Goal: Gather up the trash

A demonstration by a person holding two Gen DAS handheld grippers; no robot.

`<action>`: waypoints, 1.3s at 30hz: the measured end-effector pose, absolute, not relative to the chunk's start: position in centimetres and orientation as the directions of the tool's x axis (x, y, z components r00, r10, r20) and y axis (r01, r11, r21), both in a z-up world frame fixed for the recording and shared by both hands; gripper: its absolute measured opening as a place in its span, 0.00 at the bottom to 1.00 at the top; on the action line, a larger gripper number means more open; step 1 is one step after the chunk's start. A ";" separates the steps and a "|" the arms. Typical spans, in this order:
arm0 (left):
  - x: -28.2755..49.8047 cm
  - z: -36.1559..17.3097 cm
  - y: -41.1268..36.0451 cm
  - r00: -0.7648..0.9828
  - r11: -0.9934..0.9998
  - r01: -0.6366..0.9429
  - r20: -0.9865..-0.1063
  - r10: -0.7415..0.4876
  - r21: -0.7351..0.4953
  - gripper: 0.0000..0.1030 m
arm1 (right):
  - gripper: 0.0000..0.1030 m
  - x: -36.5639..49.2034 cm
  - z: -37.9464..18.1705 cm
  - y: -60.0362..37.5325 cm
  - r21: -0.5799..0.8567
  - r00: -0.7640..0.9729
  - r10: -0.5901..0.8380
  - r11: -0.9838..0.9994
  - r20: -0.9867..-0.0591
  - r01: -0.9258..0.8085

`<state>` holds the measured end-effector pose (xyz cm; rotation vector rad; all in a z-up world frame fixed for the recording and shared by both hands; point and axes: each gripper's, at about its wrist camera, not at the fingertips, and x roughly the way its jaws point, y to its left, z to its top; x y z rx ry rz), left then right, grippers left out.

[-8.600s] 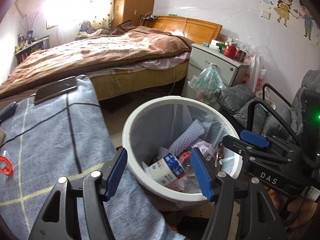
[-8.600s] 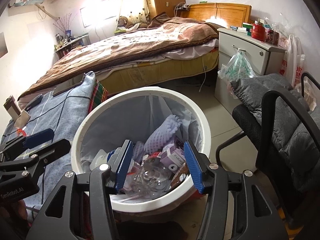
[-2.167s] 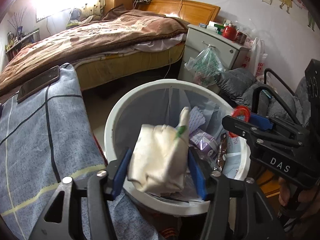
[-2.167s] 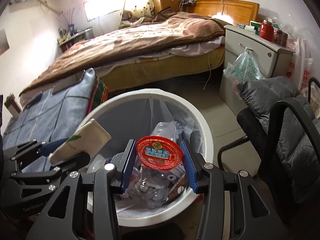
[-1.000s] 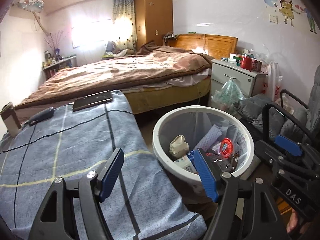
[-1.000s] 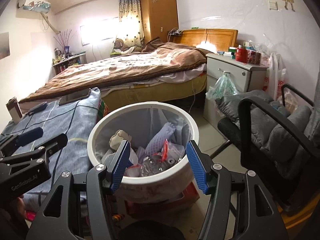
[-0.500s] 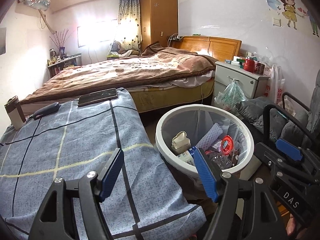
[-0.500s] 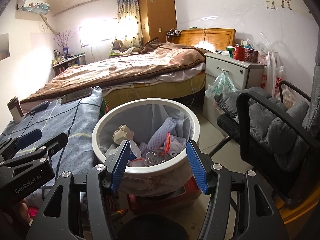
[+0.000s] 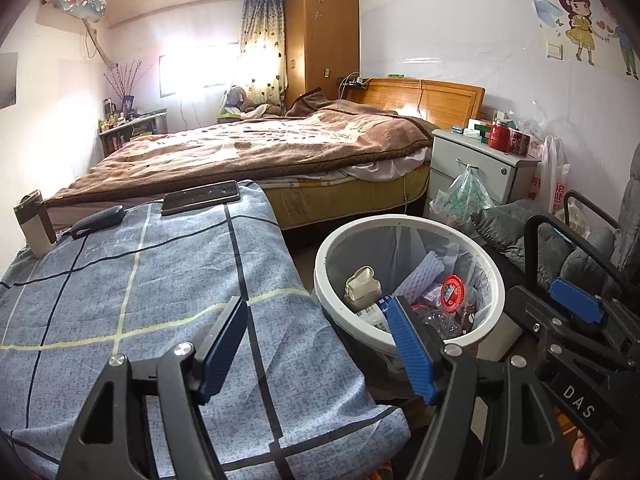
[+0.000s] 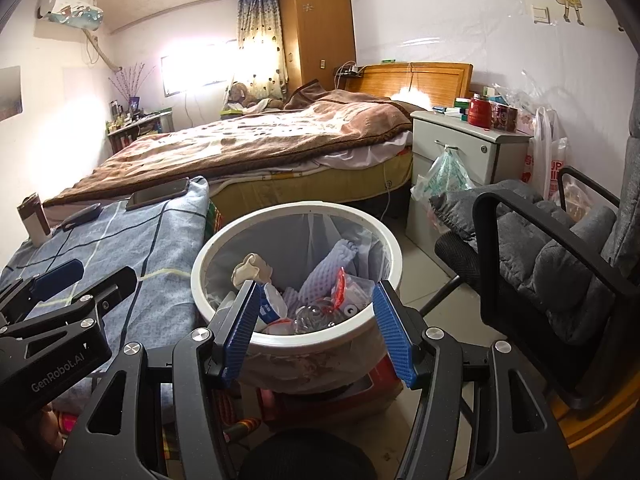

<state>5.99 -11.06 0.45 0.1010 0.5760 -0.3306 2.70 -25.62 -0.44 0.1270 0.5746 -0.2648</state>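
A white round trash bin (image 9: 490,280) (image 10: 394,248) lined with a clear bag stands beside the blue checked table. Inside lie a crumpled beige paper bag (image 9: 362,287) (image 10: 252,267), a red round lid (image 9: 453,294) (image 10: 340,286), a purple foam net (image 9: 420,276) (image 10: 326,268), a milk carton and clear plastic. My left gripper (image 9: 316,354) hangs open and empty over the table's near corner, left of the bin. My right gripper (image 10: 316,334) is open and empty too, held in front of the bin's near rim. Each gripper also shows at the edge of the other's view.
The blue checked table (image 9: 120,280) carries a phone (image 9: 200,197), a dark case (image 9: 96,217) and a small box (image 9: 34,220). A bed (image 9: 260,144) lies behind. A white nightstand (image 10: 464,148) with a hanging bag and a grey padded chair (image 10: 560,248) stand to the right.
Both grippers dropped the beige bag and red lid into the bin about two seconds ago and drew back. Over the last second both views barely shift.
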 end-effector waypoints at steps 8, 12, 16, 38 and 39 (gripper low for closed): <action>5.9 0.6 -10.8 0.790 0.944 0.330 -0.546 -0.280 -0.007 0.72 | 0.58 2.5 -0.3 -25.5 0.046 0.808 -0.212 0.958 -0.550 0.283; 5.9 0.7 -10.7 0.793 0.945 0.328 -0.542 -0.279 -0.007 0.72 | 0.58 2.6 -0.4 -25.5 0.046 0.807 -0.212 0.958 -0.551 0.283; 5.9 0.7 -10.7 0.791 0.944 0.330 -0.544 -0.281 -0.008 0.72 | 0.58 2.5 -0.3 -25.4 0.047 0.807 -0.210 0.958 -0.552 0.282; 6.1 0.7 -10.6 0.792 0.945 0.327 -0.542 -0.280 -0.011 0.72 | 0.58 2.4 -0.1 -25.1 0.050 0.807 -0.209 0.958 -0.552 0.282; 6.0 0.7 -10.6 0.792 0.945 0.327 -0.542 -0.280 -0.011 0.72 | 0.58 2.4 -0.1 -25.2 0.049 0.806 -0.210 0.958 -0.553 0.283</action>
